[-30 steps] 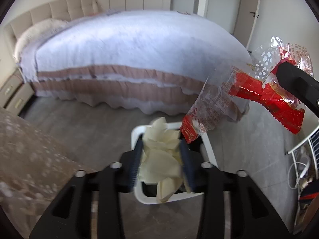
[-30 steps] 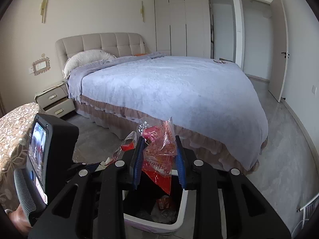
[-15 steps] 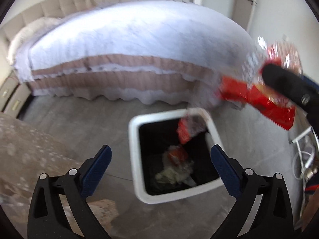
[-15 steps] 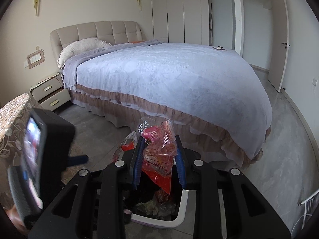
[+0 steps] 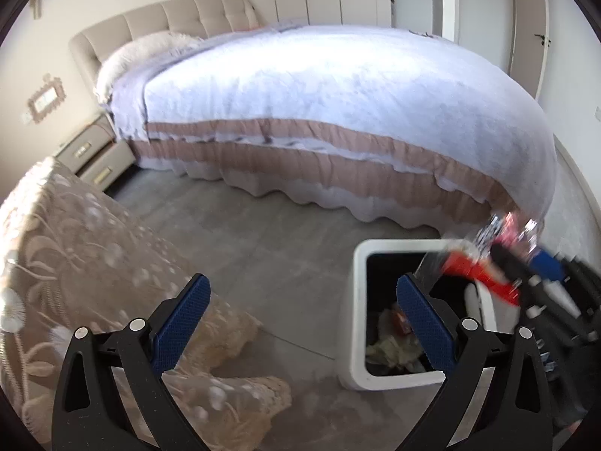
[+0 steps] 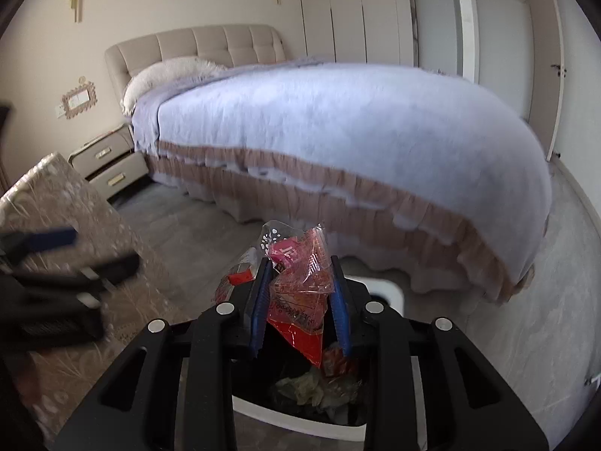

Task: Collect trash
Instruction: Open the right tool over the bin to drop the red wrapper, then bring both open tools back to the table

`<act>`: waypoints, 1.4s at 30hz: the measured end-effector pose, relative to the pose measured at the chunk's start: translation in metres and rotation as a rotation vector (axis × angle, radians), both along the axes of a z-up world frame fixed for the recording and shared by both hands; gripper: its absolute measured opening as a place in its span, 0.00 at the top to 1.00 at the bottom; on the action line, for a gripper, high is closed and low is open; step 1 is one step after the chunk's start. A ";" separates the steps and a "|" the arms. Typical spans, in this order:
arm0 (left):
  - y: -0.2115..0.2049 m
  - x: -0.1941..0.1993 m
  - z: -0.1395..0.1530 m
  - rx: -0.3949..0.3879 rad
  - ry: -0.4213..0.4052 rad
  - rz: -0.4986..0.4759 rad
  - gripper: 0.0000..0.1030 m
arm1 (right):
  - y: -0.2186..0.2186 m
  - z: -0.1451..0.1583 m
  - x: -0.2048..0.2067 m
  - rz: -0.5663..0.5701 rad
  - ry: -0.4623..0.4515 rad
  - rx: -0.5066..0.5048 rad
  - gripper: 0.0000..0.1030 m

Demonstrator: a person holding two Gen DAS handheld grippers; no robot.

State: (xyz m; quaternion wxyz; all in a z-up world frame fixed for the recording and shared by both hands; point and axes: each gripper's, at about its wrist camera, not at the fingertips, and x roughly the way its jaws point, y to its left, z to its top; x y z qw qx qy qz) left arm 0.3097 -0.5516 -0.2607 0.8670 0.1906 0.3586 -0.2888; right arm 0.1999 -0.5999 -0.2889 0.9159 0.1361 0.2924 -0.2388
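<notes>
A white trash bin (image 5: 357, 300) stands on the floor by the bed, with crumpled pale paper (image 5: 390, 345) and small wrappers inside. My left gripper (image 5: 302, 319) is open wide with nothing between its blue pads, pointing at the floor left of the bin. My right gripper (image 6: 300, 300) is shut on a bunch of red and clear snack wrappers (image 6: 300, 285), held over the bin's (image 6: 387, 289) open top. In the left wrist view the wrappers (image 5: 473, 267) appear blurred above the bin's right side. The pale paper (image 6: 311, 383) lies below them.
A big bed (image 5: 338, 105) with a pale blue cover and pink frill fills the back. A table with a beige lace cloth (image 5: 75, 263) stands at the left, a nightstand (image 5: 94, 150) beyond it. Grey floor runs between the table and the bin.
My left gripper opened, the pale crumpled paper dropped into the bin, and the gripper swung left. My right gripper sank toward the bin with the wrappers still in it.
</notes>
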 end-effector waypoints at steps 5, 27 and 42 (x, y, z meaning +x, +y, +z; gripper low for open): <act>0.006 0.002 0.004 -0.036 0.003 0.011 0.05 | 0.000 -0.019 0.008 0.008 0.026 0.004 0.44; 0.075 -0.040 0.094 -0.180 -0.107 0.080 0.05 | 0.046 0.075 -0.018 0.069 -0.150 -0.176 0.05; 0.230 -0.070 0.179 -0.202 -0.321 0.332 0.05 | 0.155 0.176 -0.013 0.385 -0.404 -0.200 0.05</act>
